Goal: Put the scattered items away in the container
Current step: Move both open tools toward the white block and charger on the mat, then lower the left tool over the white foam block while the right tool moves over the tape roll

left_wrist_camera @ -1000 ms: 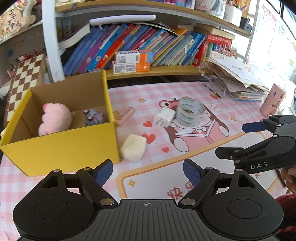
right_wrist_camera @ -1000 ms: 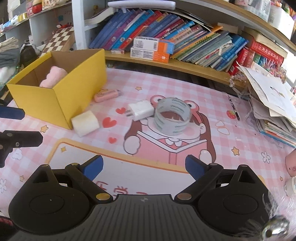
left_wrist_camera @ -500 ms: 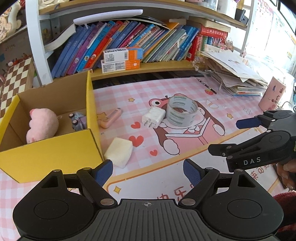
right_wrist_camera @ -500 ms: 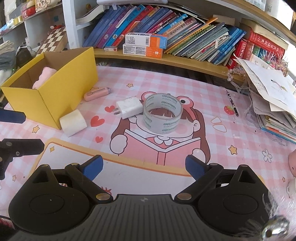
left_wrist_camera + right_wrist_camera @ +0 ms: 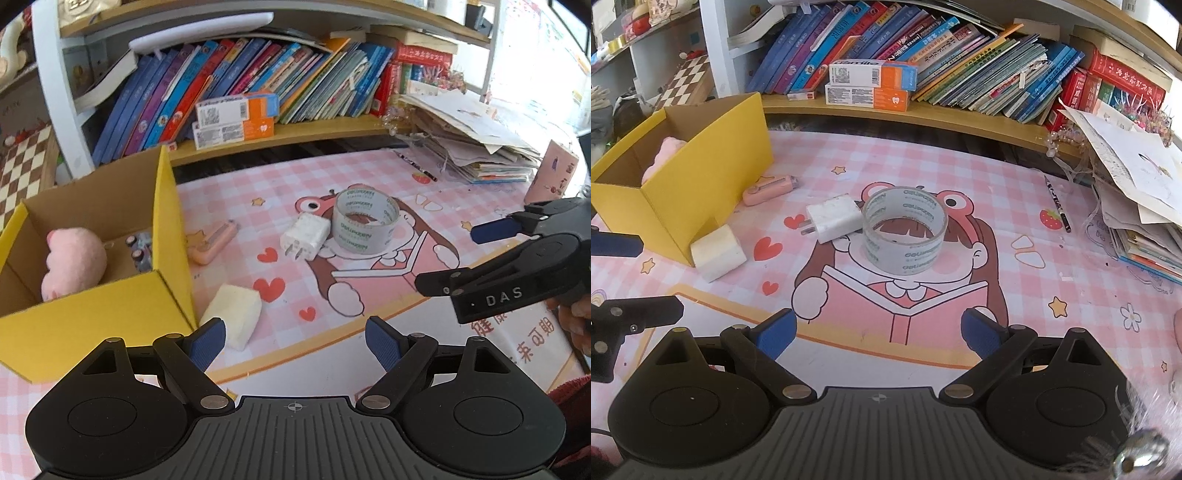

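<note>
Box: I am seeing the yellow cardboard box point(image 5: 110, 314) sitting open at the left of the table point(image 5: 1052, 258), a pink plush toy point(image 5: 72, 260) and a small dark figure point(image 5: 140, 251) lying inside it.
Sponge: a pale foam block point(image 5: 234, 314) is lying just beside the box's near corner.
Pink case: a slim pink case point(image 5: 214, 245) is resting near the box's right wall.
Charger: a white plug adapter point(image 5: 833, 218) is lying prongs to the left, touching the tape.
Tape: a clear tape roll point(image 5: 905, 230) is standing on its edge face over the cartoon frog print; its printed band is reading "deli" as best I can make out, partly blurred.
Shelf: two orange-and-white cartons point(image 5: 871, 85) are lying stacked before the books; the top one is reading "Osmile", I think.
Left gripper point(image 5: 295, 339): I am holding its fingers spread wide, nothing between them.
Right gripper point(image 5: 881, 332): its fingers are standing released and empty; its body is reading "DAS" in the left view.
Change: both views are showing the scattered things larger and nearer than a second ago, the box sliding leftward in the left view; the things themselves are lying as before.
</note>
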A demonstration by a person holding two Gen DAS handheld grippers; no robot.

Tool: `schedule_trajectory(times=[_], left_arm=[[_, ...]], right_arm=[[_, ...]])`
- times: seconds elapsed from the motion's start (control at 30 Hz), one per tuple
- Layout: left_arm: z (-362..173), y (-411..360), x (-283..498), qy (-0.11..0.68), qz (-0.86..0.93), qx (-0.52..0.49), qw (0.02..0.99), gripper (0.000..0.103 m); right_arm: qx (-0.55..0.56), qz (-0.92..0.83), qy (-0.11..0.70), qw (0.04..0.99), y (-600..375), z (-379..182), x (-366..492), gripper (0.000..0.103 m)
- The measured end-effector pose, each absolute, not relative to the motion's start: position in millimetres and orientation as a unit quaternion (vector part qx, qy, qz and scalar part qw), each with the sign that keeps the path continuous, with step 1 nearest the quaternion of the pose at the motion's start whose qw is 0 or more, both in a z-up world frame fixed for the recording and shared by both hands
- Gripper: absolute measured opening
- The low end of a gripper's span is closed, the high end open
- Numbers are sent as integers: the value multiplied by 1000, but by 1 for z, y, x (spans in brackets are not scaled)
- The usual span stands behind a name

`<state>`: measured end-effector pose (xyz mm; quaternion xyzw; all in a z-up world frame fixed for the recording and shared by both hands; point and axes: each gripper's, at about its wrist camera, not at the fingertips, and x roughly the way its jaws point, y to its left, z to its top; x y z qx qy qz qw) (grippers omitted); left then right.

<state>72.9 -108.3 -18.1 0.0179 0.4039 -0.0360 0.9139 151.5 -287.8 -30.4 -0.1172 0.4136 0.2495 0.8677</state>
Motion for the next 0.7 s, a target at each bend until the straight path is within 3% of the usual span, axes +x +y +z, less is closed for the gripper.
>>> schedule_trajectory(times=[0.3,0.57,0.7], left_arm=[[-26,-109,84,408,-27,17,912,84],[-37,-103,96,420,-18,-3,907,61],[-41,-108,104,417,-10,18,909,61]], right_arm=[[-111,248,420,866,-290,-38,166,96],[-108,246,430,862,-291,-47,178,96],[-110,246,431,861,-290,-50,185,96]])
